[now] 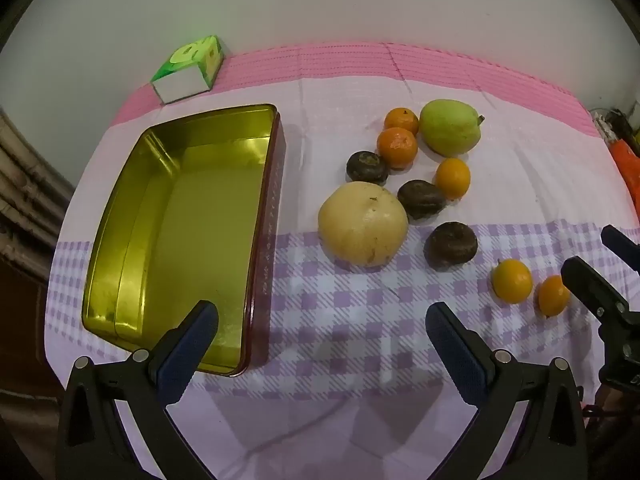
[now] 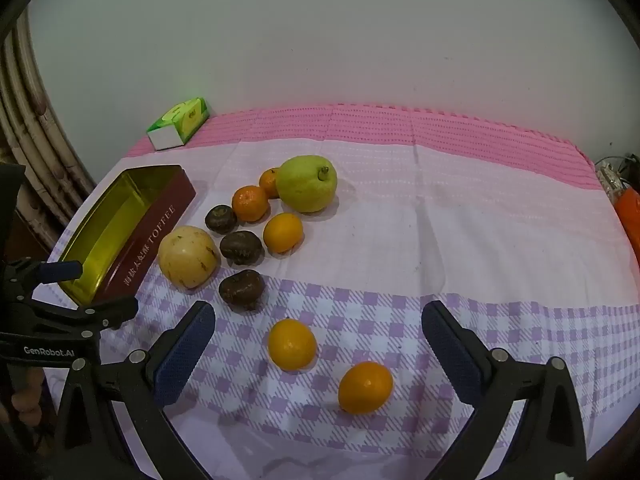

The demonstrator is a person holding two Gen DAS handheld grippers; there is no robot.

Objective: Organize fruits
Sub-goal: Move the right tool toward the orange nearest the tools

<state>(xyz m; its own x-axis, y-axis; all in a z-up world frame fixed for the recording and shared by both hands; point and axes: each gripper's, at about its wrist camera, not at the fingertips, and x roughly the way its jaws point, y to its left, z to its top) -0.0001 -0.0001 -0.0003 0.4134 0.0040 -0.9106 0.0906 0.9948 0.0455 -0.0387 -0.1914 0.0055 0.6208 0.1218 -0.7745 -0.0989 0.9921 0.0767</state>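
Over tablecloth (image 1: 340, 312): both grippers wide, empty.

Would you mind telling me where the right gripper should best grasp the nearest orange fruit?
Across its middle, from above. The nearest orange fruit is small, rounded and lies alone on the cloth, so the open right gripper could probably straddle it, one pad on each side.

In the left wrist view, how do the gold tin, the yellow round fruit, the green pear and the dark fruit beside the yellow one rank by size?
1. gold tin
2. yellow round fruit
3. green pear, though it lies farther away
4. dark fruit
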